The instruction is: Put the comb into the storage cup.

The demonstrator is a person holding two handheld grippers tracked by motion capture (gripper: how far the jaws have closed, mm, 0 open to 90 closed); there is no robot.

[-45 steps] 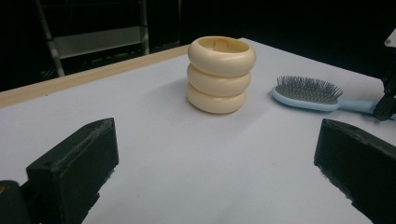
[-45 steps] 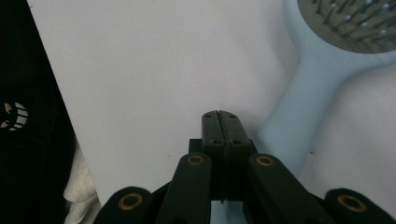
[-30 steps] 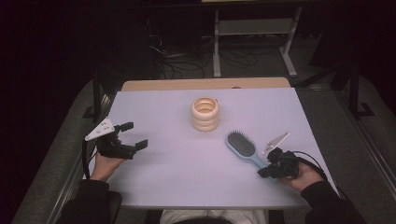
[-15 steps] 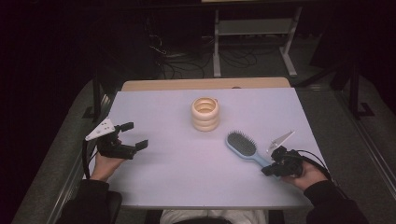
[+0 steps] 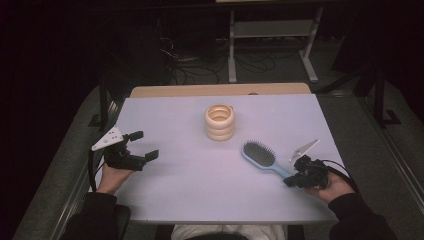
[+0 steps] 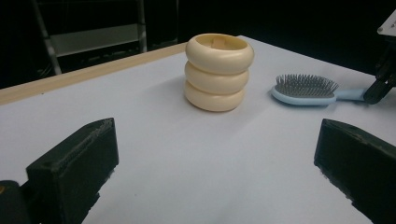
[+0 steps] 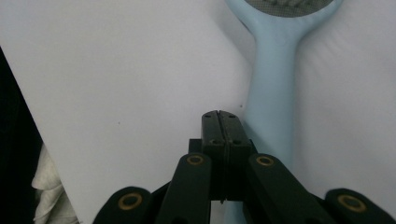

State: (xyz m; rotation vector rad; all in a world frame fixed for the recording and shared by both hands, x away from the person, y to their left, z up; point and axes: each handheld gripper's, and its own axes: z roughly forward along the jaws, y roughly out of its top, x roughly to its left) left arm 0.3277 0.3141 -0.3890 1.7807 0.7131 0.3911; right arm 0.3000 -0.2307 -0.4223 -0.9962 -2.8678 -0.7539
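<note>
— Where's the hairbrush (image 5: 264,157) sitting?

— On the right half of the table (image 5: 200,200), bristles up, head angled toward the middle and its pale blue handle running back toward the near right corner. My right gripper (image 5: 295,179) is at the end of that handle; in the right gripper view its jaws are pressed flat together with nothing between them, and the handle (image 7: 273,102) passes just beside them on the right.

— And the other side?

— My left gripper (image 5: 140,146) hovers near the left edge with its jaws spread wide and empty.

— Room to move?

— Plenty. The cream stacked-ring holder (image 5: 220,121) stands upright toward the far edge, well apart from the brush head. Between my two grippers the near half of the table is bare. The brush handle ends close to the right edge, so little margin there.
</note>
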